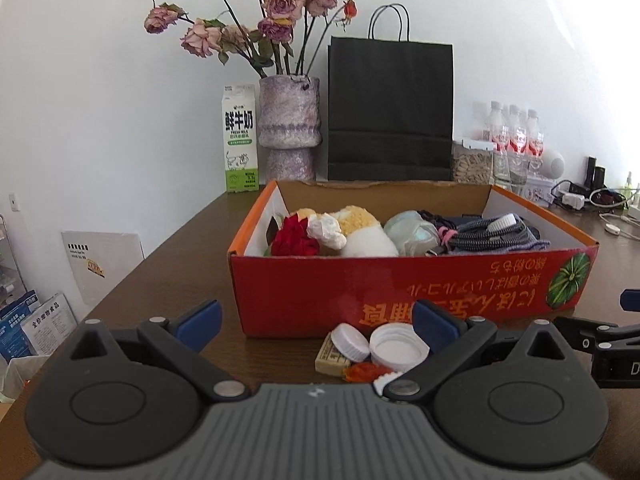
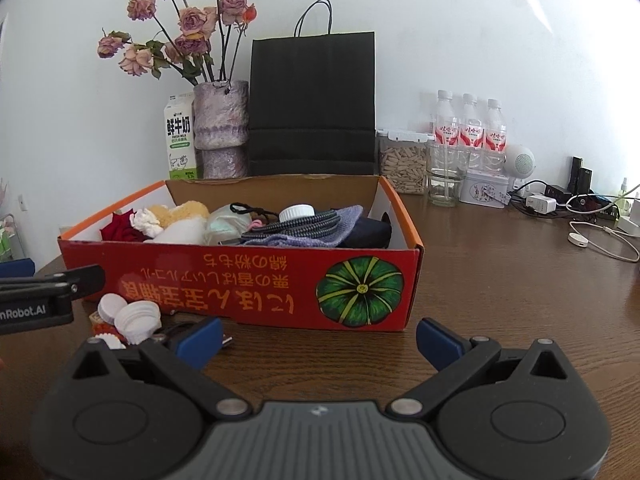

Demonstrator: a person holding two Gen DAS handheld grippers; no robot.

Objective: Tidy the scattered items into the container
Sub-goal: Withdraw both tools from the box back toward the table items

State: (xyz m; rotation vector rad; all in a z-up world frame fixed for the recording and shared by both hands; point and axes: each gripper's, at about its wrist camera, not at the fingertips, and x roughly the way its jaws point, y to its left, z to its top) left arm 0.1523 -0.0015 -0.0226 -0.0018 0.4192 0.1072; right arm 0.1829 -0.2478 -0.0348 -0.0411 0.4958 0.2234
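Evidently, the step in hand was the pickup of the last loose items lying on the table (image 1: pixel 168 264) just in front of the red box (image 1: pixel 400 280). The left gripper (image 1: pixel 316 326) stood with its jaws wide and empty, its blue pads (image 1: pixel 200 322) splayed well apart. In my judgement a sound pickup required taking one item at a time, lowering squarely over it and closing only when both pads flanked its rim, since the pieces were crowded and touching one another.

The cluster lay between the jaws but toward the right pad: a wide ribbed cap (image 1: pixel 398 346) touching or nearly touching that pad, a smaller white cap (image 1: pixel 350 342) just left of it, resting partly on a tan wrapped block (image 1: pixel 330 360), and an orange wrapper (image 1: pixel 362 372) nearest the camera (a further scalloped white piece at the hinge was too hidden to name). A shift to the right would have centred the wide cap.

The right gripper (image 2: pixel 318 344) was likewise wide open and held nothing; only bare table lay between its pads, and the cluster sat beyond its left pad, beside a dark cable end.

Farther off, the box already held a red flower, plush items, a cord and cloth. Behind it stood a vase (image 1: pixel 290 120) and a black bag (image 1: pixel 390 108).
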